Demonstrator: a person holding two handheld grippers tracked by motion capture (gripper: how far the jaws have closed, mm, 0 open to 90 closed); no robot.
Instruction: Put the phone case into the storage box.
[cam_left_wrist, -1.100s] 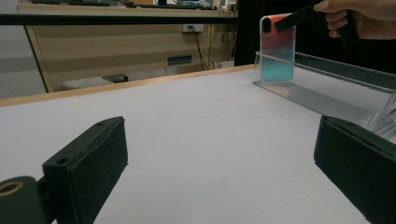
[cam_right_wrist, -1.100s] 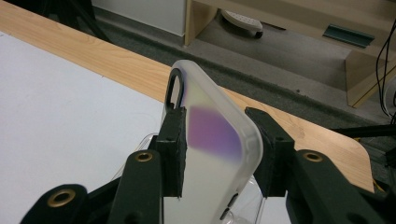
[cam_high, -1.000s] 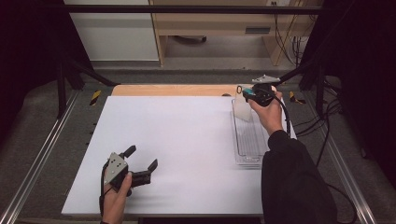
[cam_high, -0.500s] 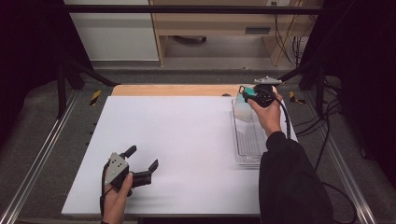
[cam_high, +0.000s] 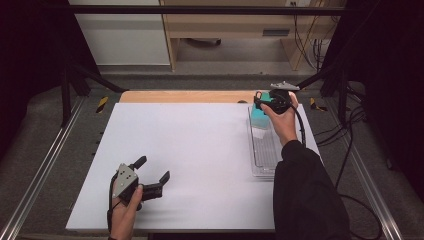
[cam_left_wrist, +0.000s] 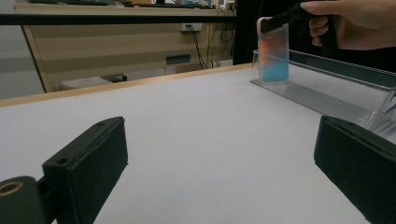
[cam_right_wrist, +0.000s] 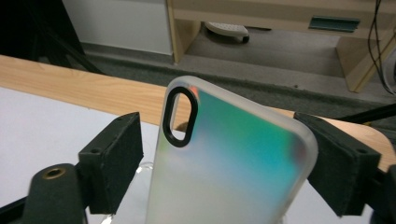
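1 phone case (cam_right_wrist: 224, 163) stands upright in your clear rack (cam_high: 263, 150); your right gripper (cam_high: 265, 102) has just been spreading around it, left gripper (cam_high: 152, 170) spread idle. Withdrawing remains.

The frosted, translucent plastic phone case (cam_right_wrist: 224, 163) has a matt, satin finish with an iridescent teal-to-orange sheen; a glossy black oval ring borders its camera cut-out. The clear, long plastic tray (cam_high: 265, 150) is smooth, glossy and ribbed along its floor. The white tabletop (cam_high: 190, 150) has a smooth, matt sheet surface; a light wooden board (cam_high: 185, 96) with visible grain shows along its far edge. The black claw pads (cam_right_wrist: 114, 161) of the right claw (cam_right_wrist: 224, 168) look like matt, slightly grainy foam or rubber, with a brass-coloured metal fitting nearby. The left claw (cam_left_wrist: 224, 177) carries pads of identical matt finish.
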